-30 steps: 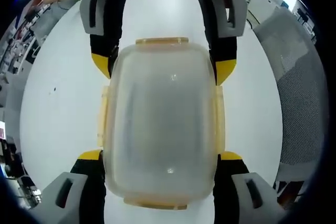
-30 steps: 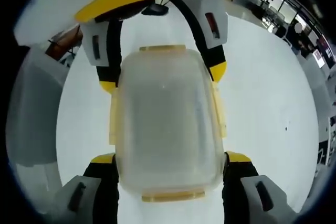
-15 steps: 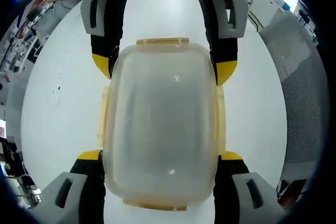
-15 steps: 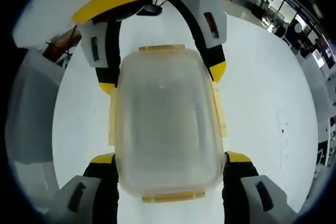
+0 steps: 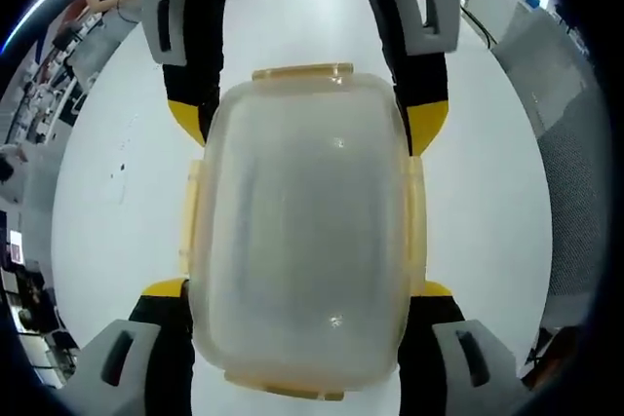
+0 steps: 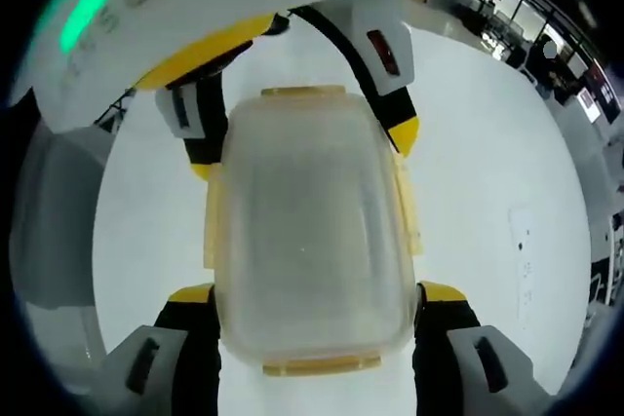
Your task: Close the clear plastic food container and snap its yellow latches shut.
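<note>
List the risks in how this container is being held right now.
1. The clear food container is pinched at both ends, by the left claw and the right claw; uneven squeeze may flex the plastic walls.
2. The claws' tips sit close to the yellow side latches, so pressing them may be awkward.
3. The container is smooth; it may slip.

Left gripper view: container (image 5: 302, 231) looms slightly larger than 1 s ago, near edge lower in frame; right gripper (image 5: 304, 129) at far end sits a touch wider around it

Right gripper view: left gripper (image 6: 302, 138) has rolled since 0.5 s ago; its white body now covers more of upper left, green light (image 6: 83, 12) newly visible on it; its left finger (image 6: 200, 133) now largely hidden behind body
</note>
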`<state>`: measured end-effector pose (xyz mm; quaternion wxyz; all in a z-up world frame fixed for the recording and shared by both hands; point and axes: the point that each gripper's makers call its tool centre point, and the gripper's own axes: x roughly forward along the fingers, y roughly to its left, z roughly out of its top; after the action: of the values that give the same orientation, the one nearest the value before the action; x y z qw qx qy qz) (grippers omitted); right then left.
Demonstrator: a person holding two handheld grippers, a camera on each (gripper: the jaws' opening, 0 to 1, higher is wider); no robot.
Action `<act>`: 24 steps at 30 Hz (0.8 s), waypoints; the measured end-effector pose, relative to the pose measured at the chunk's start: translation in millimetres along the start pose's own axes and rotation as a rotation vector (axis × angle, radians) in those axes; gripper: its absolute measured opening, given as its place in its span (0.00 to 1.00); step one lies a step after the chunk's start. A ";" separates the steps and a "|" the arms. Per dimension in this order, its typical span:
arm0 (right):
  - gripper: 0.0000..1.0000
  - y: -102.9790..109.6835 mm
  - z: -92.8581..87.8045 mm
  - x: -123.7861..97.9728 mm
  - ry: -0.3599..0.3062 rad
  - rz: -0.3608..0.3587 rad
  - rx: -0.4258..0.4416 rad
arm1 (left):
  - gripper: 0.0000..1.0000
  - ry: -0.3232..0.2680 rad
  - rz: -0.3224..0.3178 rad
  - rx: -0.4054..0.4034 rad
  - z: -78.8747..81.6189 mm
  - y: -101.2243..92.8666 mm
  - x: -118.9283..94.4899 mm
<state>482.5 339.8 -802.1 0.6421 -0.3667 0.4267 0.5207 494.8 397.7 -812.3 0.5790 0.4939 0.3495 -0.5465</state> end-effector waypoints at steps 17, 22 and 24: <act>0.82 -13.2 1.8 1.9 0.010 0.000 -0.028 | 0.88 -0.005 -0.007 -0.028 -3.0 12.4 2.9; 0.82 -12.8 2.0 1.7 0.008 -0.001 -0.024 | 0.88 0.000 -0.005 -0.027 -3.3 12.4 3.2; 0.82 -12.6 2.0 1.7 0.014 0.000 -0.024 | 0.88 0.004 -0.001 -0.030 -3.2 12.4 3.3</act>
<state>495.3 339.9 -802.7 0.6348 -0.3780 0.4249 0.5231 507.9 398.8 -813.9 0.5855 0.4861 0.3588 -0.5405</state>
